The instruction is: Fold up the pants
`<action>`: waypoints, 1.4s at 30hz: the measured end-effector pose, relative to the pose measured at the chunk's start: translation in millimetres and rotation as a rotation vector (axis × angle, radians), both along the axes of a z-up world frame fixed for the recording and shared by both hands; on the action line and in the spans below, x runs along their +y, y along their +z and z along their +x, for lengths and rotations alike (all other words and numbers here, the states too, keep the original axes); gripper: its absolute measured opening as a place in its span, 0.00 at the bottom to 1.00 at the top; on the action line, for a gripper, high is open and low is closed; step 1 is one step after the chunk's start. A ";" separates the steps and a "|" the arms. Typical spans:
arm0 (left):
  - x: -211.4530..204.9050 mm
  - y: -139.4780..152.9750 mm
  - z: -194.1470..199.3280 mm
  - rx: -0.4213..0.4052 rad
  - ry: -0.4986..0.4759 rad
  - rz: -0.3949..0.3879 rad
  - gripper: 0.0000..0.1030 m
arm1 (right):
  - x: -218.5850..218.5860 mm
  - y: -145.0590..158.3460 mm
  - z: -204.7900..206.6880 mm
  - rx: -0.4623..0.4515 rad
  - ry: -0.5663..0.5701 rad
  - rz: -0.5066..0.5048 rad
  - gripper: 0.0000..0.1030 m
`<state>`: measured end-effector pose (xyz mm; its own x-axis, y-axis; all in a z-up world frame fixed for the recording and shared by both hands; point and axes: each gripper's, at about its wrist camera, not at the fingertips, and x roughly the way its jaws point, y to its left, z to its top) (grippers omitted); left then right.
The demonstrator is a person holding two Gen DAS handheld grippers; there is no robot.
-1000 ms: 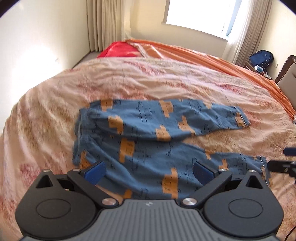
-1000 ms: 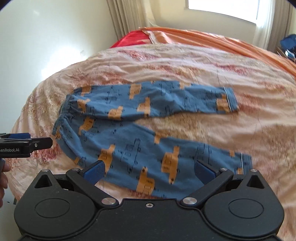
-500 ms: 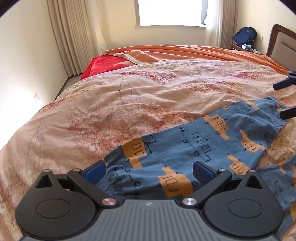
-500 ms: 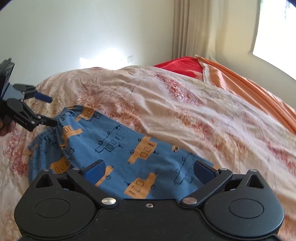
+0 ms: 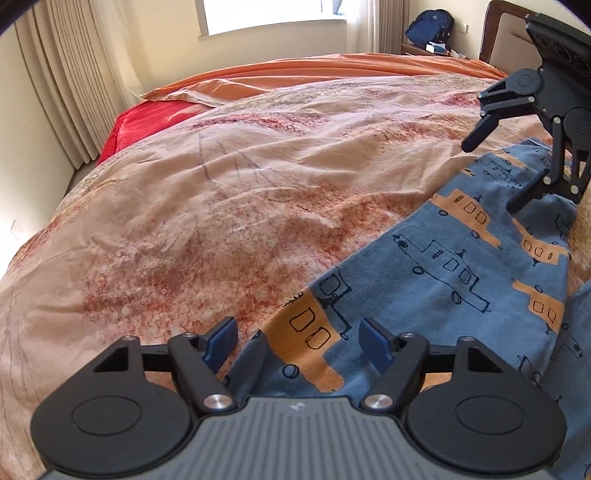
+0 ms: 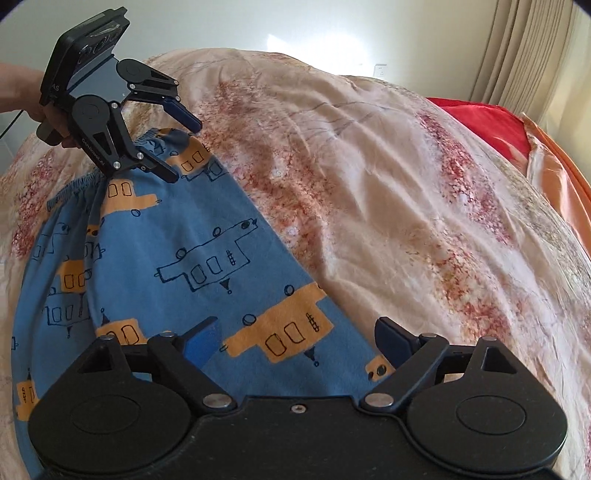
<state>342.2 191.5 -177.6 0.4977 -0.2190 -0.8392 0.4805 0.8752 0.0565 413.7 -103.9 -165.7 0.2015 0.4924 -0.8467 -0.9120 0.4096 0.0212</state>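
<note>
Blue pants (image 5: pixel 454 266) with orange bus prints lie flat on the bed; they also show in the right wrist view (image 6: pixel 207 258). My left gripper (image 5: pixel 301 341) is open, low over the waistband corner of the far leg, one finger on each side of the edge. It shows in the right wrist view (image 6: pixel 184 151) at the elastic waistband. My right gripper (image 6: pixel 299 339) is open, low over the far leg near its hem. It shows in the left wrist view (image 5: pixel 491 173) with jaws apart over the fabric.
The bed is covered by a peach floral quilt (image 5: pixel 221 206). A red blanket (image 5: pixel 147 118) and orange sheet (image 5: pixel 332 70) lie at the far side. Curtains (image 5: pixel 62 92), a window, a blue backpack (image 5: pixel 430 22) and a headboard stand beyond.
Both grippers have dropped from a high overview to low over the far pant leg, left at the waistband, right near the hem. The left jaws have narrowed somewhat.
</note>
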 end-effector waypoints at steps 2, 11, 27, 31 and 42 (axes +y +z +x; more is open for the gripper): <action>3.2 -0.6 4.4 0.011 -0.015 0.000 0.66 | 7.6 -1.4 8.8 0.006 0.028 -0.016 0.74; 17.6 1.0 8.9 0.071 -0.067 -0.038 0.21 | 18.6 -28.4 42.3 0.063 0.064 -0.119 0.45; 30.4 8.8 6.9 -0.028 -0.009 0.010 0.01 | 1.2 -12.6 59.6 0.110 0.060 -0.053 0.00; 40.1 14.9 21.4 -0.078 0.086 0.050 0.00 | 1.4 -5.2 70.0 0.052 0.020 -0.028 0.00; 14.8 29.0 10.1 -0.067 0.094 -0.053 0.85 | -31.3 -1.3 69.7 -0.020 -0.187 0.033 0.78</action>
<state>352.4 206.4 -148.5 0.5727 -0.2117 -0.7920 0.3929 0.9188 0.0385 483.4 -135.2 -167.0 0.3091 0.4722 -0.8255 -0.8205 0.5712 0.0196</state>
